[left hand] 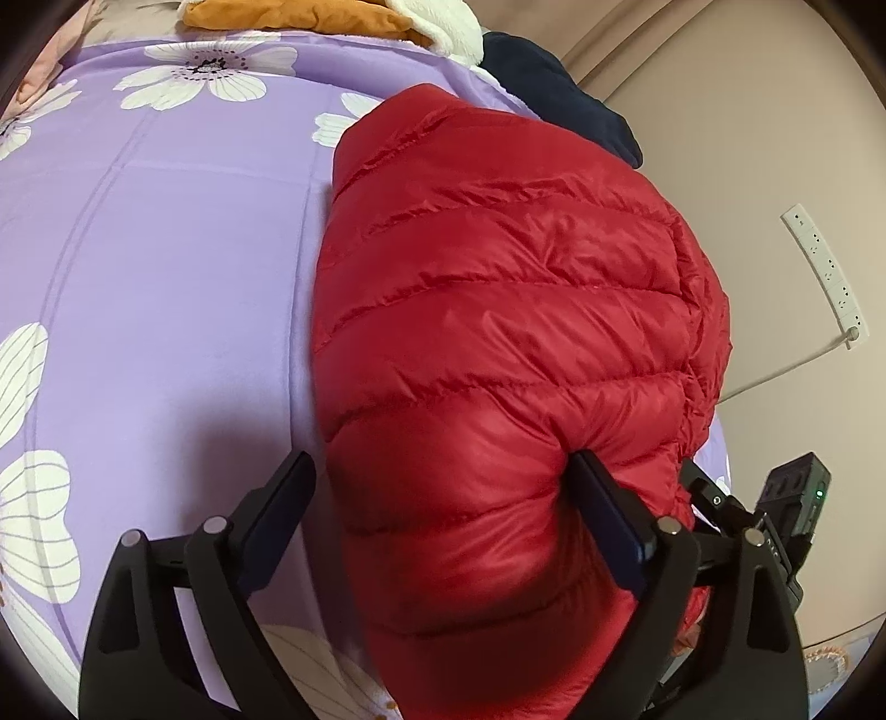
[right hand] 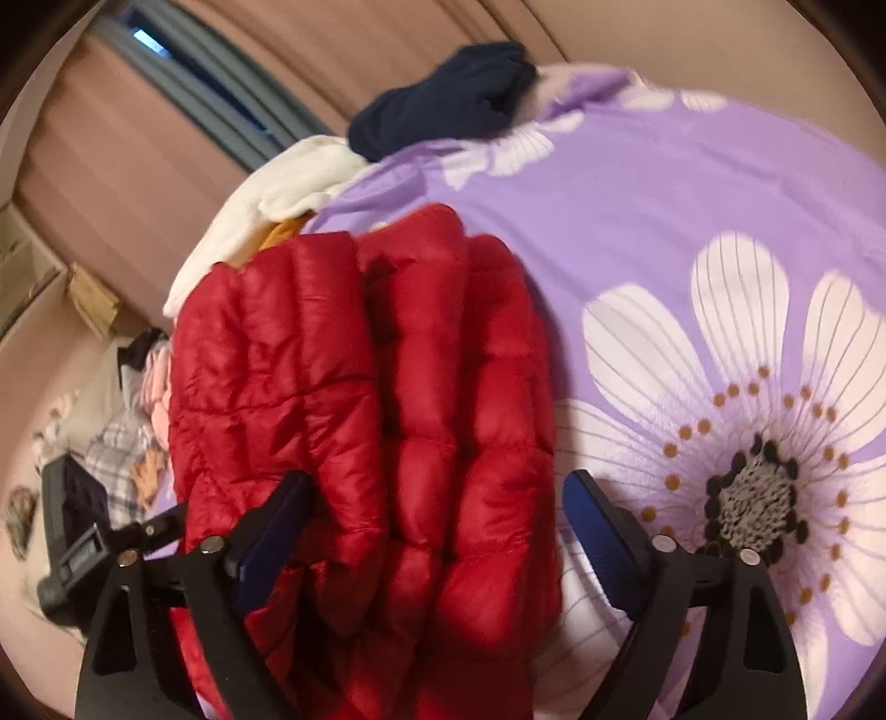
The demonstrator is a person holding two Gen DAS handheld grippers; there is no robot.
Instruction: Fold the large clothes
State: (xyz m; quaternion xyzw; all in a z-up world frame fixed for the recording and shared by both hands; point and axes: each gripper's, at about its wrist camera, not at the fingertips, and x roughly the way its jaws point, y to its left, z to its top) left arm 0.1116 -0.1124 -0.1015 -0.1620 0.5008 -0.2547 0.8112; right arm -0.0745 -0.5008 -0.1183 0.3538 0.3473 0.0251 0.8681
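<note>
A red quilted puffer jacket (left hand: 498, 310) lies folded in a thick bundle on the purple flowered bedsheet (left hand: 166, 249). My left gripper (left hand: 443, 482) is open, its jaws wide apart astride the near end of the bundle; the right finger (left hand: 603, 515) presses into the padding. In the right wrist view the same jacket (right hand: 360, 387) fills the middle. My right gripper (right hand: 437, 493) is open too, jaws spread around the jacket's near end, with the left finger (right hand: 277, 520) against the fabric.
Orange (left hand: 293, 16), white (left hand: 443, 22) and navy (left hand: 559, 94) clothes are piled at the bed's far edge. A power strip (left hand: 825, 271) hangs on the wall at right. More clothes lie on the floor (right hand: 127, 421) beside the bed.
</note>
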